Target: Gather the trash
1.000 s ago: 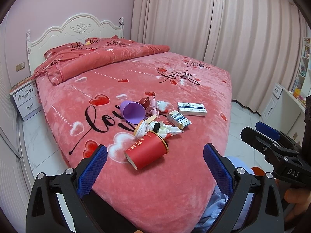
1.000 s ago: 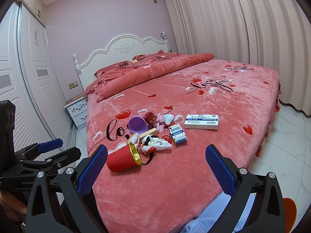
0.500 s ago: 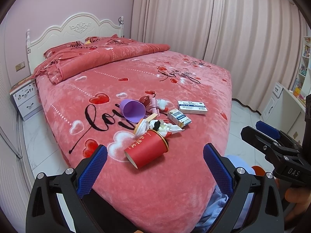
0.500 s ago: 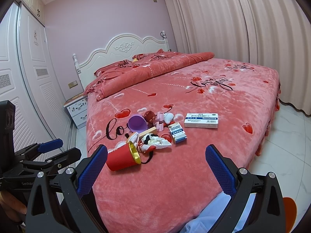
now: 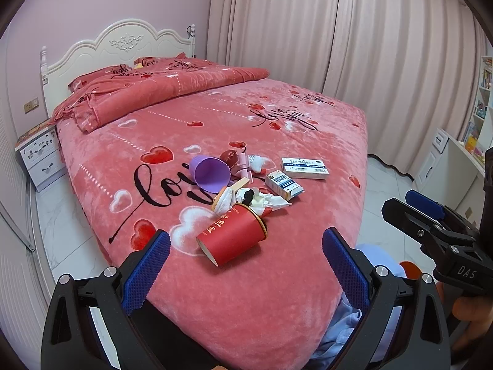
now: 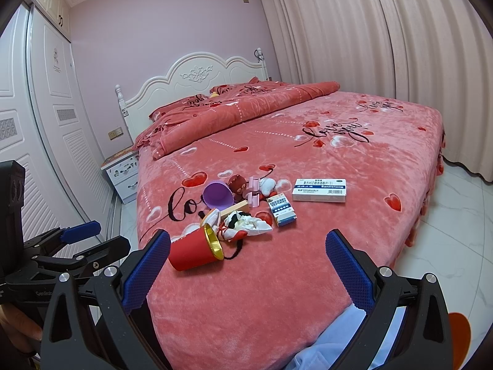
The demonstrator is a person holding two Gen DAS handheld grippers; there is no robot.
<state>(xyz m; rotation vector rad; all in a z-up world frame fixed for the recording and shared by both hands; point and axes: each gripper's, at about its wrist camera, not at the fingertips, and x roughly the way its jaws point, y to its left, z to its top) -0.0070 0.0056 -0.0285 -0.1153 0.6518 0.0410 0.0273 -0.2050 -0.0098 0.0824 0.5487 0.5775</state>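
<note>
Both views are evenly, softly lit, daylight filtering through the drawn curtains (image 5: 354,40) beside the bed (image 5: 215,123). Shadows under the bed's clutter are faint, with no glare. Focus is sharp throughout. Fisheye distortion bows the curtains and walls, and black vignetting fills the corners.

I see a bedroom built around one big bed (image 5: 308,129) in a red heart-print cover. Behind the bed stands a white carved headboard (image 6: 197,75) against a pink wall (image 6: 154,24). Pale curtains (image 5: 354,46) hang along the bed's far side — fully drawn. A small white nightstand (image 6: 123,175) sits beside the headboard, white wardrobe doors (image 6: 40,117) next to it, and white marble floor (image 6: 462,231) surrounds the bed.
</note>
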